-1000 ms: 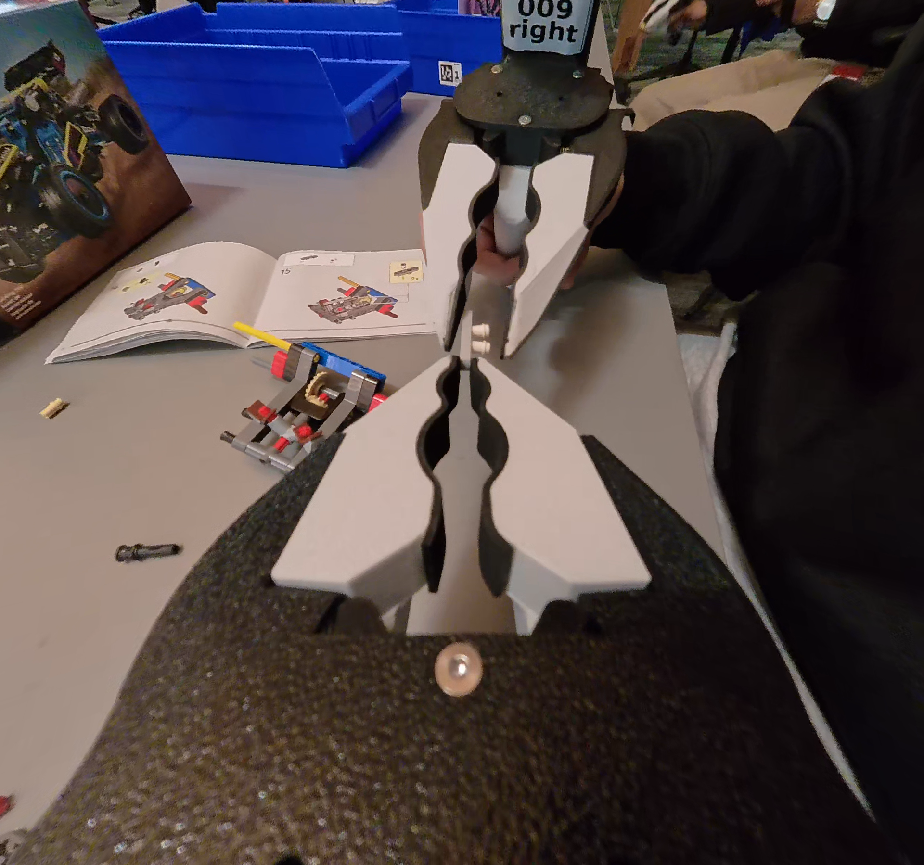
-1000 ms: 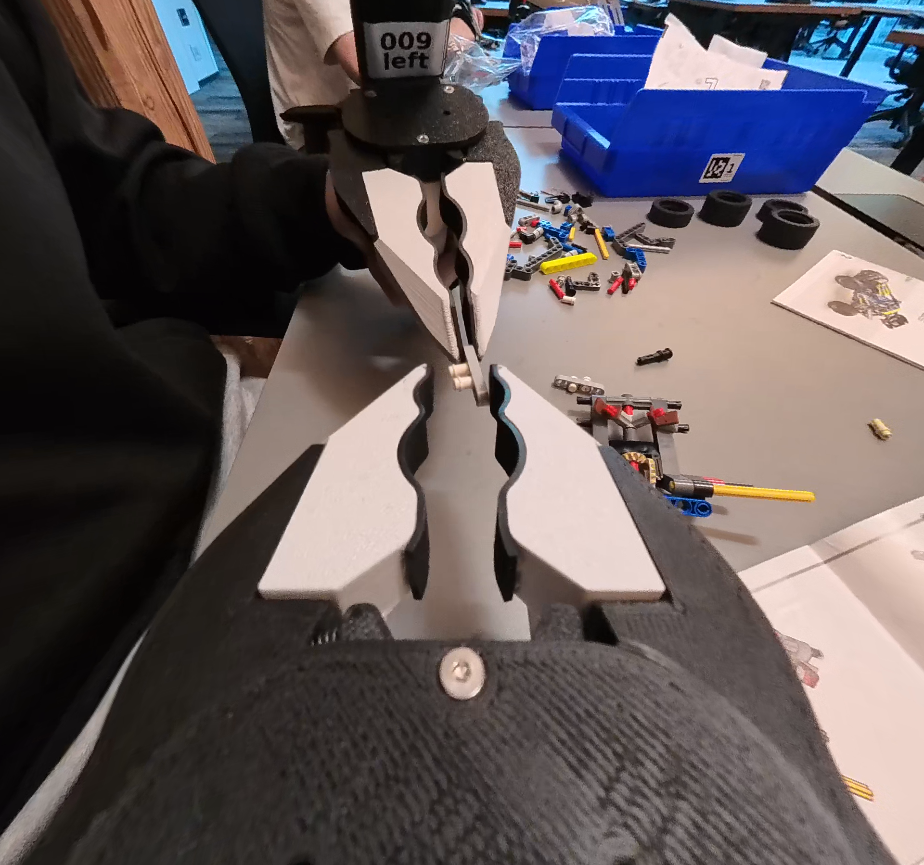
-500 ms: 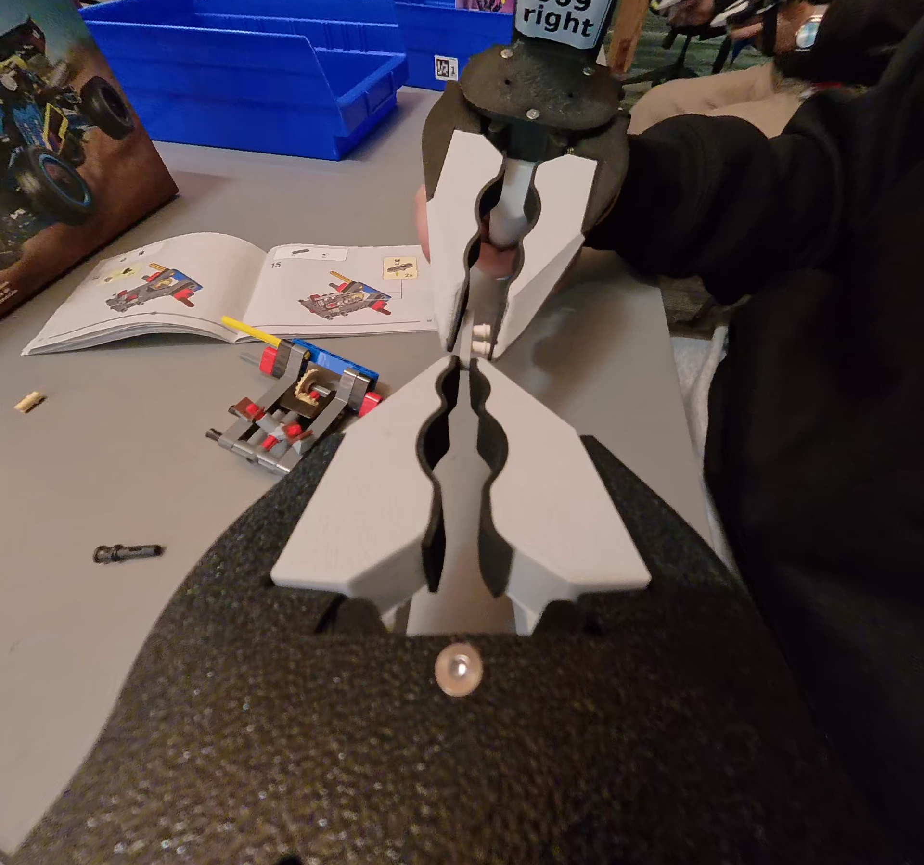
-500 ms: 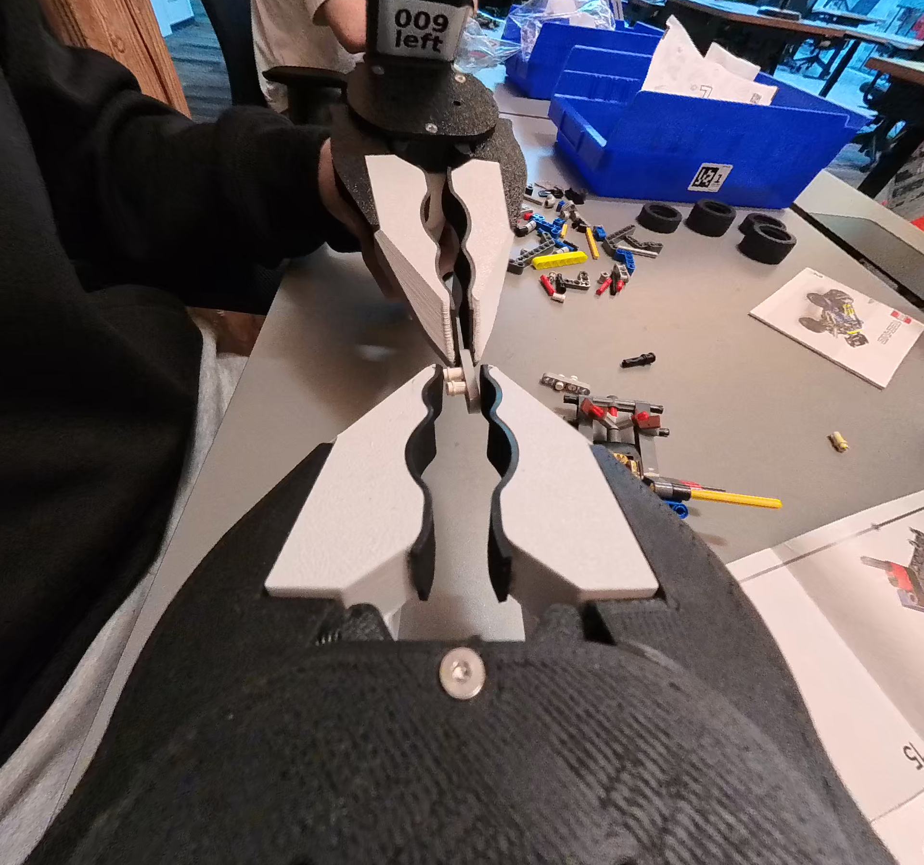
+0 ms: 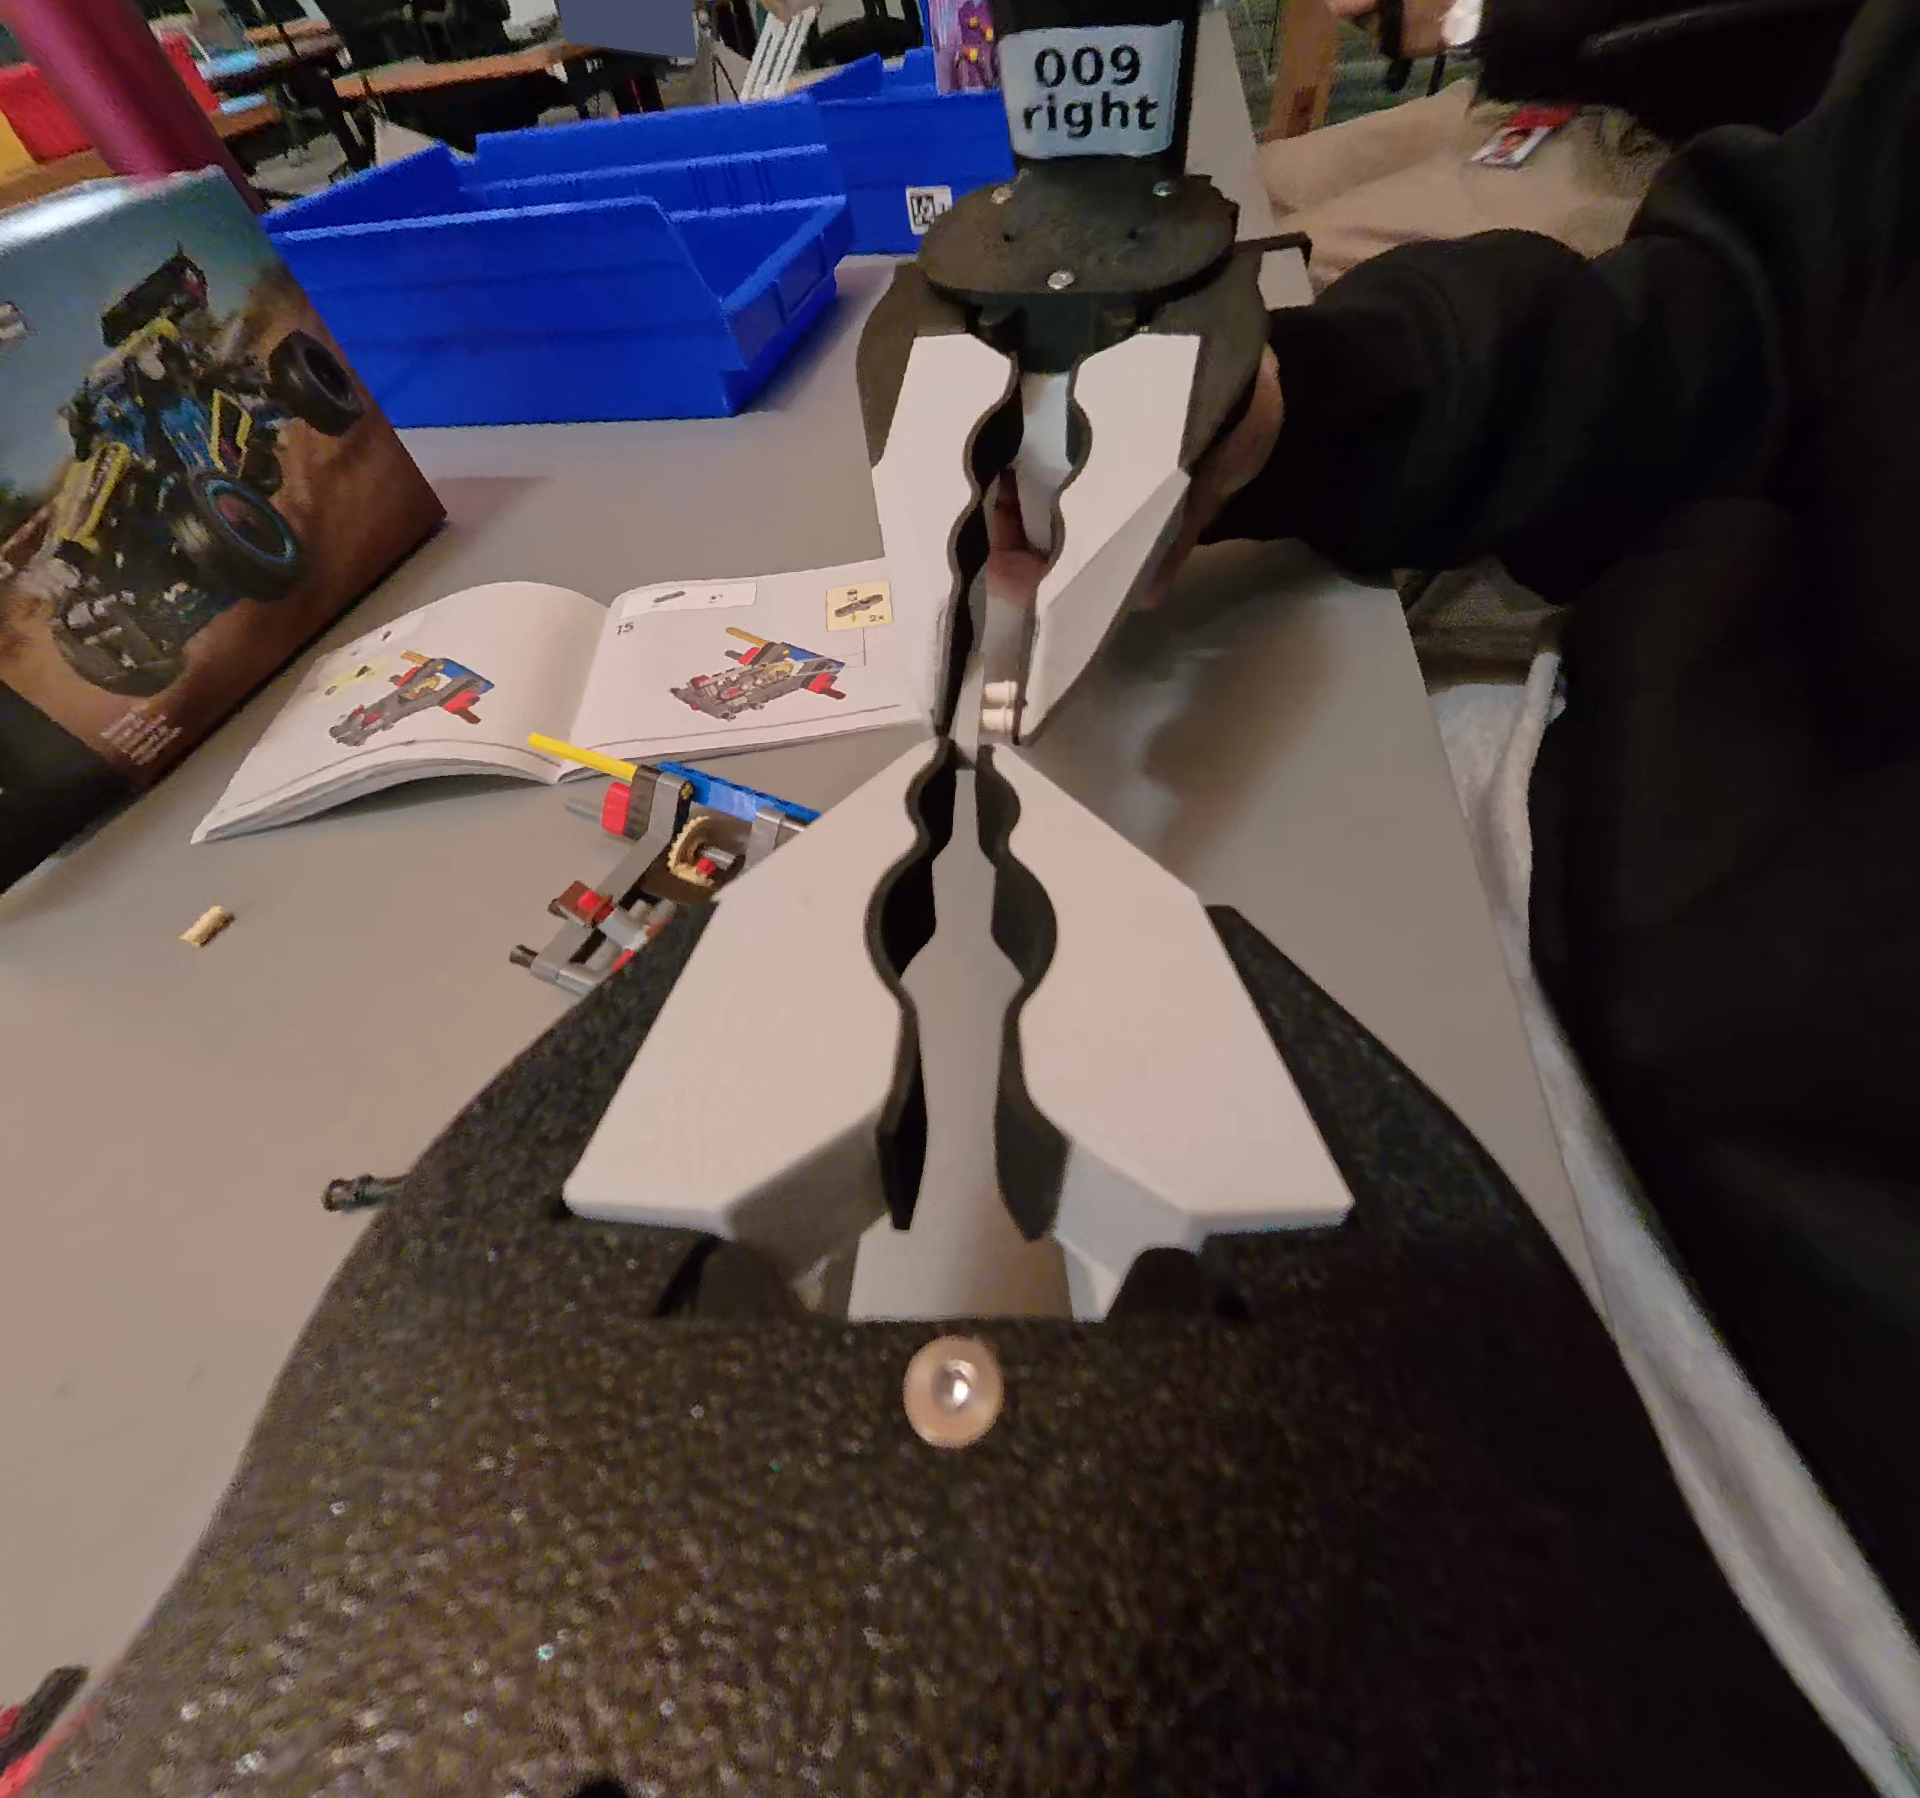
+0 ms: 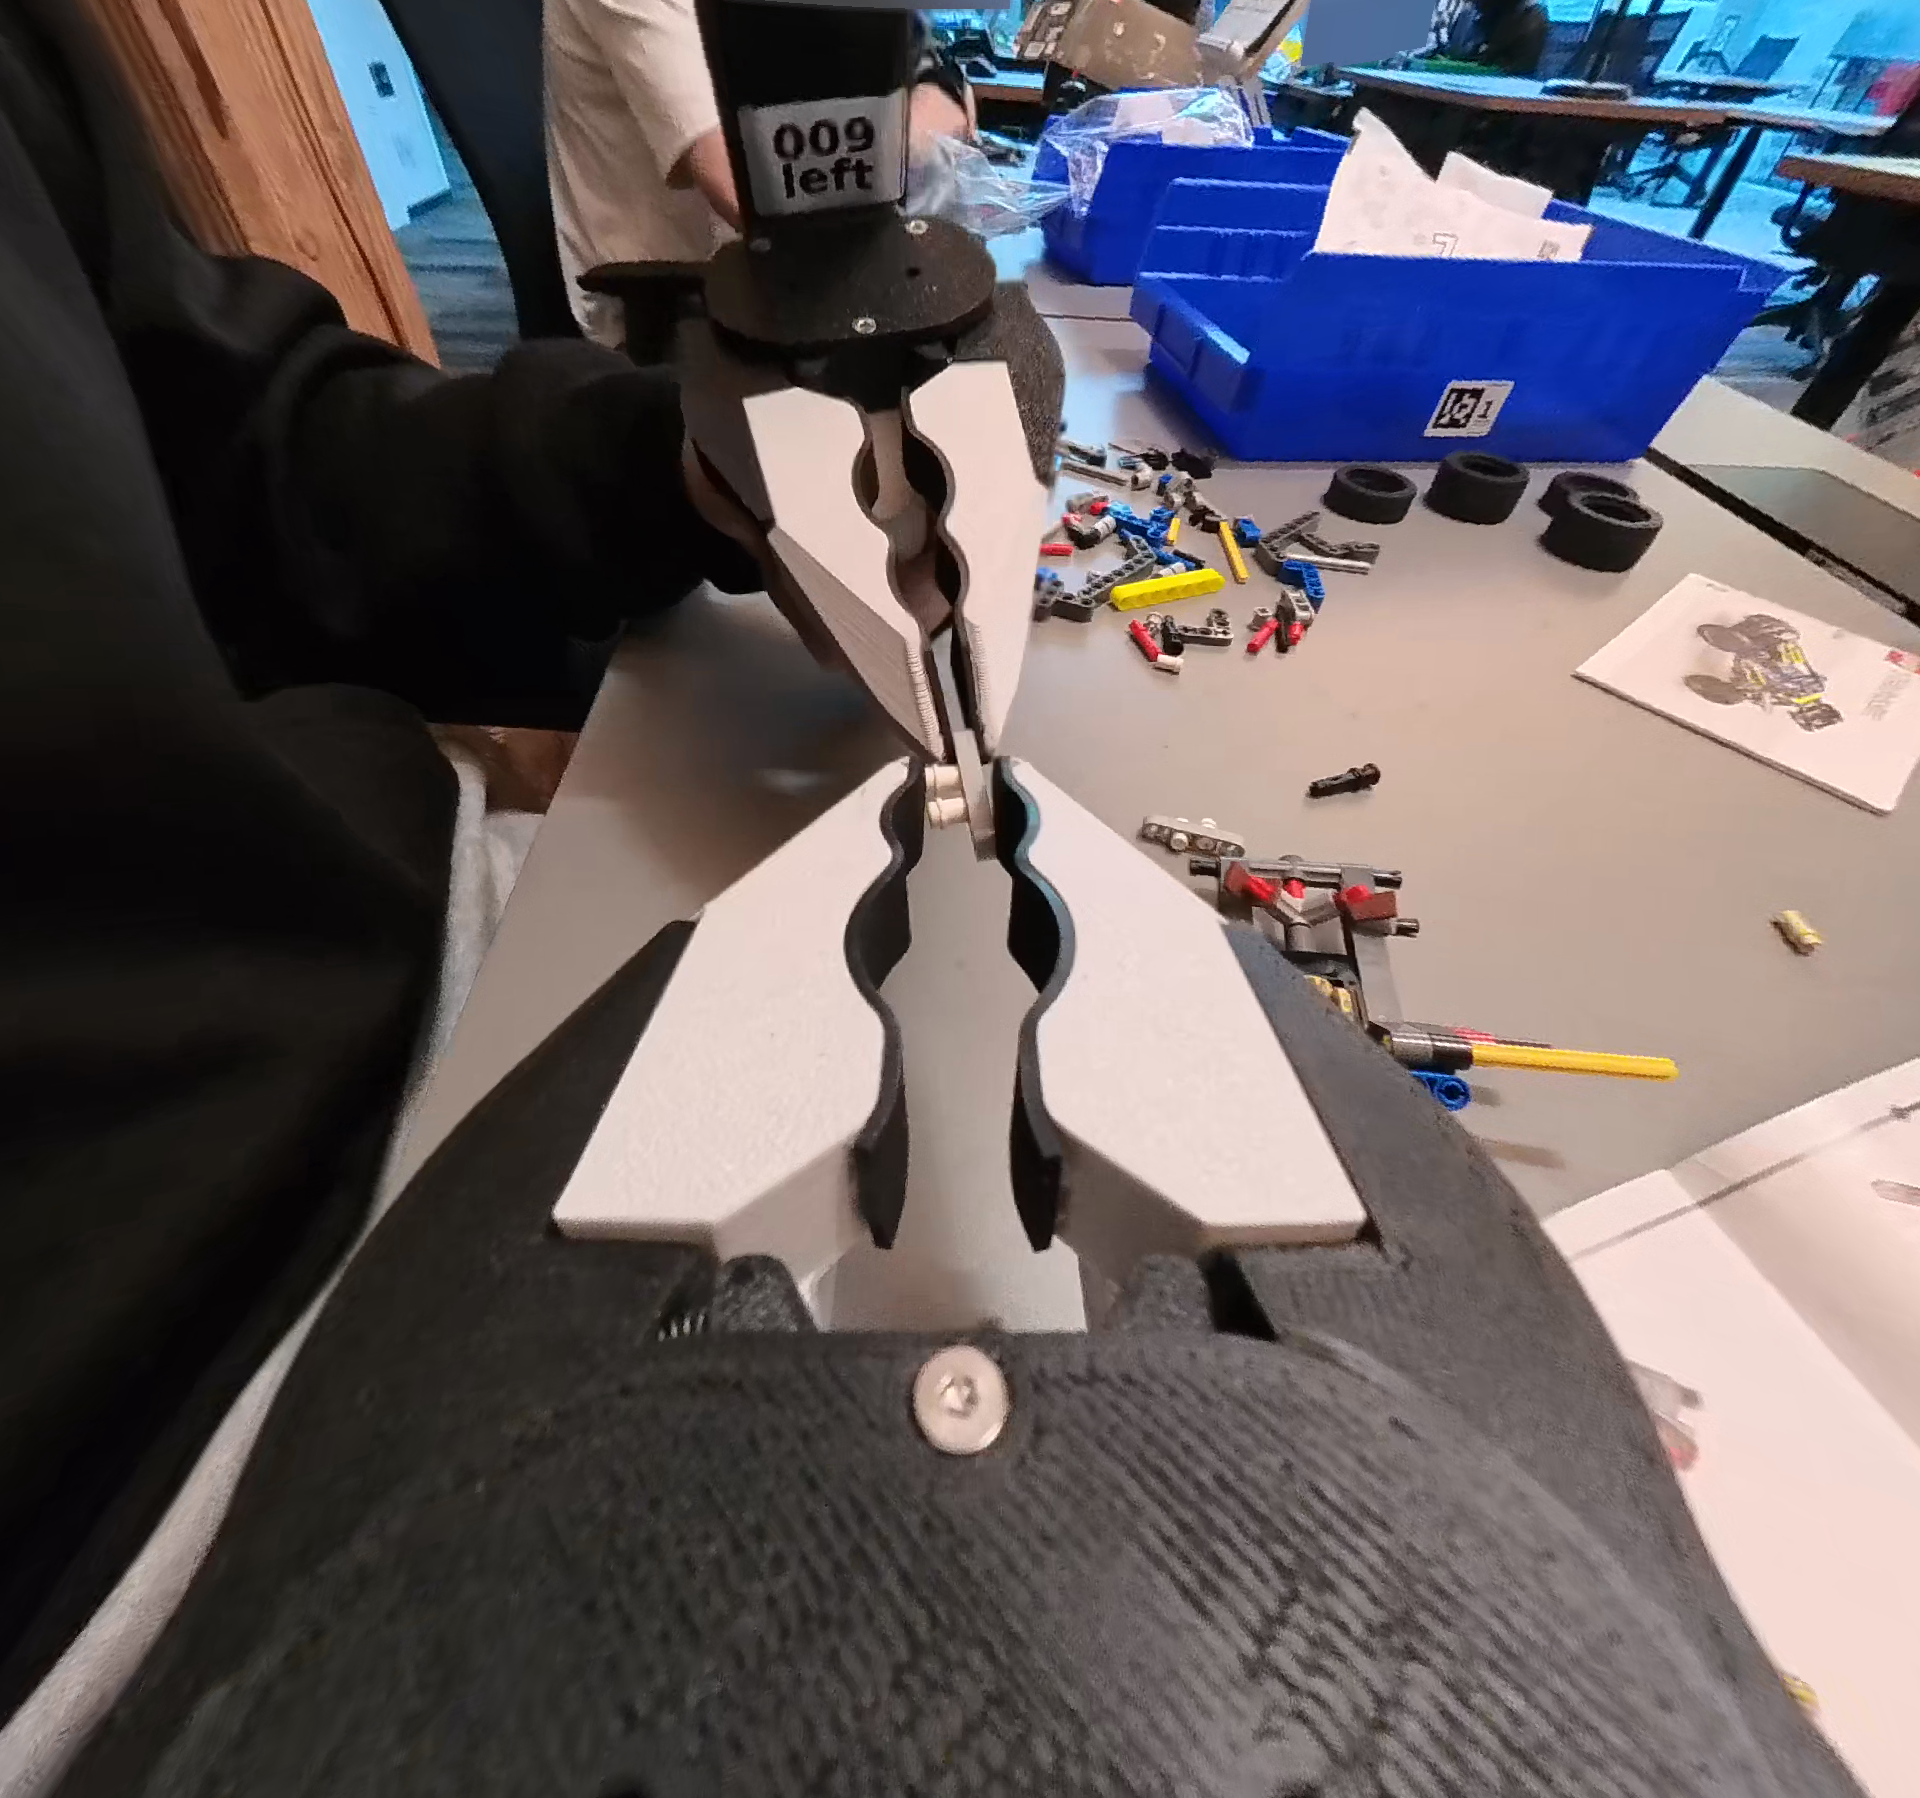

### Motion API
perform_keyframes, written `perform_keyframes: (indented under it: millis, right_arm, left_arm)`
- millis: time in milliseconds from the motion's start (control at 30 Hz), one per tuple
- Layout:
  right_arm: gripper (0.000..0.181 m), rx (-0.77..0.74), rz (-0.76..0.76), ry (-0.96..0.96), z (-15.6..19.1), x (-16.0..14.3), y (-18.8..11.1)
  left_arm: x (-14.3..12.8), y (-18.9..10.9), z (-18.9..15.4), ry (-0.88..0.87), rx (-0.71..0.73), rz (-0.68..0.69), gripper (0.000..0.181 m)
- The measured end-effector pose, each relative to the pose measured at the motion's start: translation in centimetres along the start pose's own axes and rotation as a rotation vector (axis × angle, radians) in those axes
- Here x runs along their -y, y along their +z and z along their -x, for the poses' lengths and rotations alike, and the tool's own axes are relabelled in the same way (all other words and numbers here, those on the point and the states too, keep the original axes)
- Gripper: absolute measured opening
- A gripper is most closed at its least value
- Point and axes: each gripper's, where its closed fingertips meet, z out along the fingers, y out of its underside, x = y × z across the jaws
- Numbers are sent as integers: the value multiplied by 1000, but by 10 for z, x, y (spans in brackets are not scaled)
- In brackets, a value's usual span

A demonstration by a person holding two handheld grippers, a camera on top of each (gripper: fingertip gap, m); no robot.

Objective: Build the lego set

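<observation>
My left gripper (image 5: 961, 761) and right gripper (image 6: 956, 784) meet tip to tip above the grey table (image 5: 312, 1021). Between them is a small grey lego piece (image 6: 975, 803) with two pale pegs (image 6: 943, 798). The left gripper, seen from the right wrist view (image 6: 951, 740), is shut on the thin grey piece. The right gripper's jaws press on the pegs and the piece; it also shows in the left wrist view (image 5: 982, 720). A partly built chassis (image 5: 665, 855) (image 6: 1309, 907) with a yellow axle lies on the table beside them.
An open instruction booklet (image 5: 582, 678) and the set's box (image 5: 156, 460) lie to the left. Blue bins (image 6: 1434, 346), black tyres (image 6: 1475, 491), a pile of loose pieces (image 6: 1184, 564), a black pin (image 6: 1345, 780) and a second booklet (image 6: 1756, 688) are on the table. People sit beyond. Less than 4 cm separates the two grippers' tips.
The right gripper's jaws have narrowed onto the pegs and grey piece that the left gripper holds. Both grippers have risen and tilted slightly together.
</observation>
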Motion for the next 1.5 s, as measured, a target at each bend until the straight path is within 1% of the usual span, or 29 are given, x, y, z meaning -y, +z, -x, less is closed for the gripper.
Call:
perform_keyframes:
  millis: [100,267,333,433,533,633,667,700,800,933,1067,1133,1200,1267,1300,1367,1400,1500]
  right_arm:
    - [11,15,3,18,0,-1,0]
    - [11,-9,6,-24,-1,-2,-1]
    - [12,-60,14,-49,-7,-3,0]
    - [18,-99,-33,-17,-14,4,-3]
    - [25,-98,-45,23,-15,5,-4]
    - [26,-86,-61,15,-12,7,-5]
    - [23,-78,-75,6,-10,9,-5]
    - [17,-61,-84,-14,-6,11,-5]
    - [14,-63,-80,-85,-2,12,-6]
    - [13,-75,-71,-153,0,13,-6]
    - [12,-81,-90,-160,0,16,-7]
    - [12,-83,-87,-168,0,14,-6]
    - [13,-95,-90,-123,-4,11,-6]
    - [14,-107,-118,-118,-6,14,-7]
    - [15,-106,-126,-119,-6,16,-7]
    - [28,-101,-118,-117,-5,14,-7]
    - [29,-93,-115,-116,-4,14,-7]
    - [22,-80,-132,-91,-4,16,-9]
  left_arm:
    - [-1,1,0,4,-1,-10,1]
    - [-1,2,0,-107,-27,-43,1]
    - [-2,3,5,-143,-9,-36,1]
    - [5,1,9,-57,43,-63,1]
    - [7,0,7,56,71,-57,1]
    - [11,-2,4,139,84,-67,1]
    - [13,-2,4,155,90,-77,1]
    - [15,-2,3,168,94,-85,1]
    - [17,-3,1,175,86,-102,1]
    - [17,-3,-2,117,45,-120,1]
    - [19,-4,-1,49,29,-155,1]
    - [17,-3,-1,55,32,-146,1]
    - [15,-2,3,64,58,-124,1]
    - [17,-2,5,84,80,-129,1]
    - [18,-2,5,71,79,-129,1]
    - [17,-4,9,35,87,-127,1]
    - [17,-5,9,24,81,-134,1]
    - [19,-7,7,25,58,-151,1]
